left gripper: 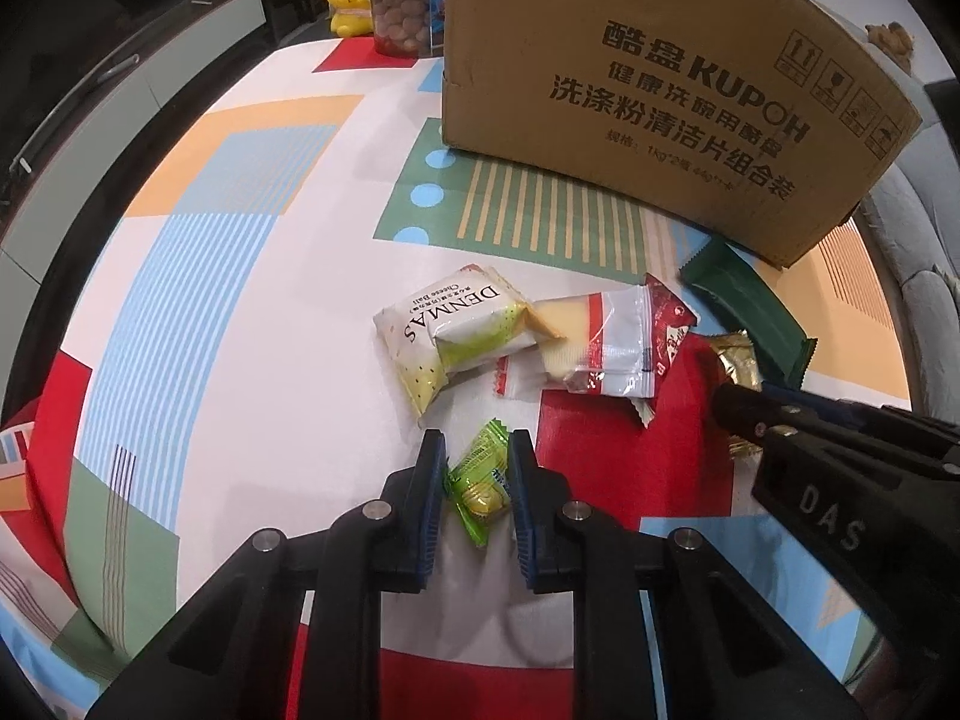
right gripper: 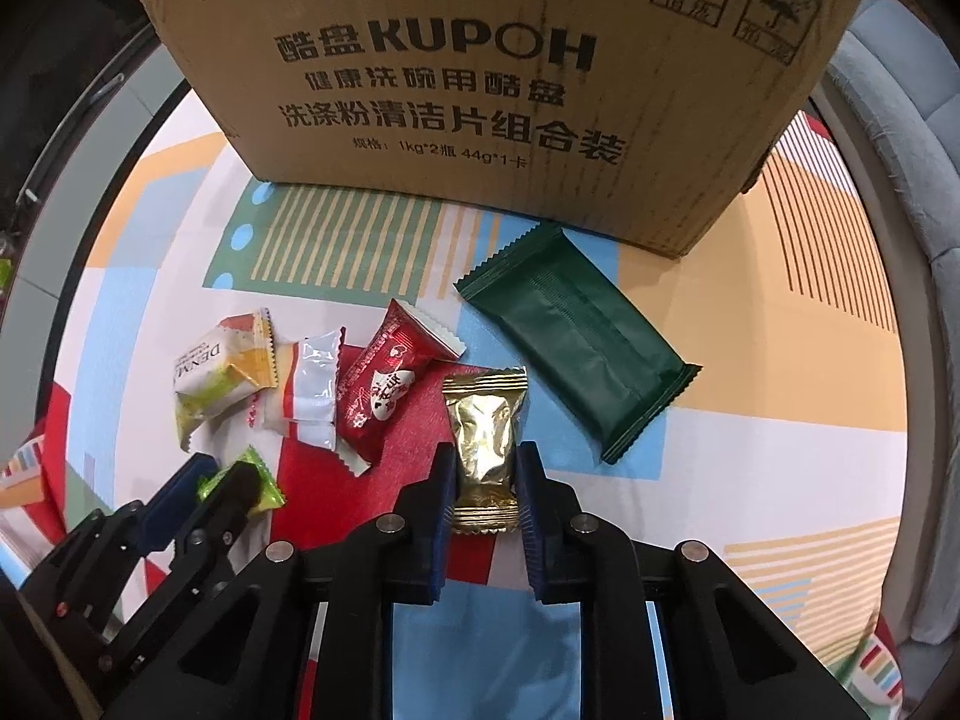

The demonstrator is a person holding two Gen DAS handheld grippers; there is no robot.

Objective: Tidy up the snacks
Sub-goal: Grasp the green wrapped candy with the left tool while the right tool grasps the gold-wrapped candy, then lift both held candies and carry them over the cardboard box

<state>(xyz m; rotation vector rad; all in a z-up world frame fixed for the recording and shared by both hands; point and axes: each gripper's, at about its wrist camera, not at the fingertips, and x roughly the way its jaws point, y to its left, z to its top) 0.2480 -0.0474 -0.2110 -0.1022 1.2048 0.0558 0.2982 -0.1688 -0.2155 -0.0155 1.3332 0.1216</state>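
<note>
My left gripper (left gripper: 477,441) is shut on a small green candy (left gripper: 480,480), its blue pads pressing the wrapper's sides just above the patterned tablecloth (left gripper: 240,300). My right gripper (right gripper: 486,451) is shut on a gold foil candy (right gripper: 485,420), pinched at its lower half. Beyond the left gripper lie a white-and-green Denmas packet (left gripper: 444,330) and a white-and-red packet (left gripper: 606,348). Close to the gold candy are a red packet (right gripper: 384,384) and a dark green packet (right gripper: 576,342). In the right wrist view the left gripper (right gripper: 225,474) shows at lower left, holding the green candy (right gripper: 267,489).
A large brown cardboard box (right gripper: 480,90) stands upright just behind the snacks, with the dark green packet's end near its base. A yellow bear figure (left gripper: 348,0) and a jar of brown nuts (left gripper: 399,0) sit at the far left table edge. A grey cushioned seat (right gripper: 900,150) lies to the right.
</note>
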